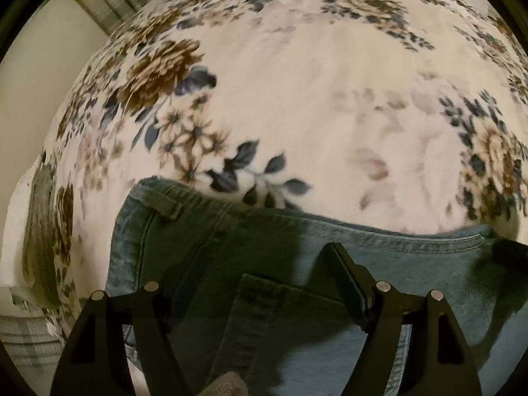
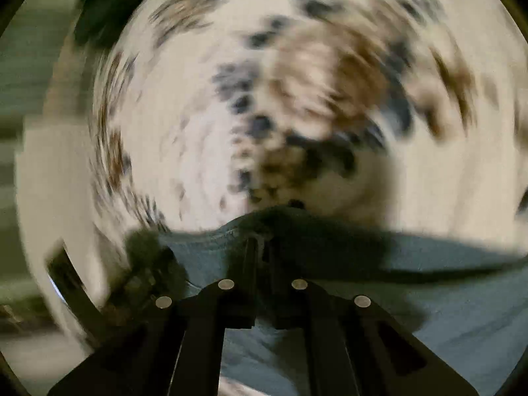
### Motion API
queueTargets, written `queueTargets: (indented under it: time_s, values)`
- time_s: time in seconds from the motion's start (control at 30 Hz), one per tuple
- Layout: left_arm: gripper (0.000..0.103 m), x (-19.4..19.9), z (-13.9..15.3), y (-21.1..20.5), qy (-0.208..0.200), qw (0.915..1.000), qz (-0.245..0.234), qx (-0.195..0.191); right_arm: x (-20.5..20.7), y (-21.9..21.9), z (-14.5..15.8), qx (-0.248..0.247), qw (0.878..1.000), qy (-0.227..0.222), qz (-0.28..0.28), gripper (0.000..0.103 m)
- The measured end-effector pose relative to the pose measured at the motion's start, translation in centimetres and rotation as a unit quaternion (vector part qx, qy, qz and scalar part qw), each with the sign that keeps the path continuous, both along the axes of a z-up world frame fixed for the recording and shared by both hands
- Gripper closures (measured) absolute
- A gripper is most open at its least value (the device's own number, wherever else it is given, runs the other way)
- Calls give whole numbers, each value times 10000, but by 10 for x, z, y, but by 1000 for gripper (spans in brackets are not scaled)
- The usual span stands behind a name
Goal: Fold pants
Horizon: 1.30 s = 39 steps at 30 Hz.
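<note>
The pants lie on the blanket, near its edge.

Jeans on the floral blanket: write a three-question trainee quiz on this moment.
1. True or false: the left gripper stands open over the jeans.
2. The right gripper is: A) wide open, B) shut on a jeans edge, C) on the blanket.
3. Which wrist view is smeared by motion blur?

Key: 1 true. 2 B. 3 the right wrist view.
</note>
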State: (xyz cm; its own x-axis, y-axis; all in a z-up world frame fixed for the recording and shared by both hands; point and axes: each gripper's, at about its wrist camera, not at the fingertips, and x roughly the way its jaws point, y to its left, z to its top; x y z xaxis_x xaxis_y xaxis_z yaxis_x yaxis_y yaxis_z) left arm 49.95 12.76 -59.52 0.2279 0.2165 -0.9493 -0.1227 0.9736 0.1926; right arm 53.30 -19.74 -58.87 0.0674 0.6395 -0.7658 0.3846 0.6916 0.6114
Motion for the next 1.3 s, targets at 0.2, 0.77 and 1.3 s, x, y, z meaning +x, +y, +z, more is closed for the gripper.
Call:
queueTargets:
  time_s: [0.2, 0.77, 1.3]
  values:
    - [29, -10, 16, -2, -117, 9999, -60, -62, -1, 1, 38, -597, 9970, -459, 152, 73]
    - [29, -128, 42, -246, 463, 9797, -1658, -1027, -368, -304, 55, -1221, 8983, -209, -4216, 27]
    - [29, -163, 8, -407, 509, 9705, -2338, -276, -367, -429, -16, -521, 8966, -1006, -4281, 29]
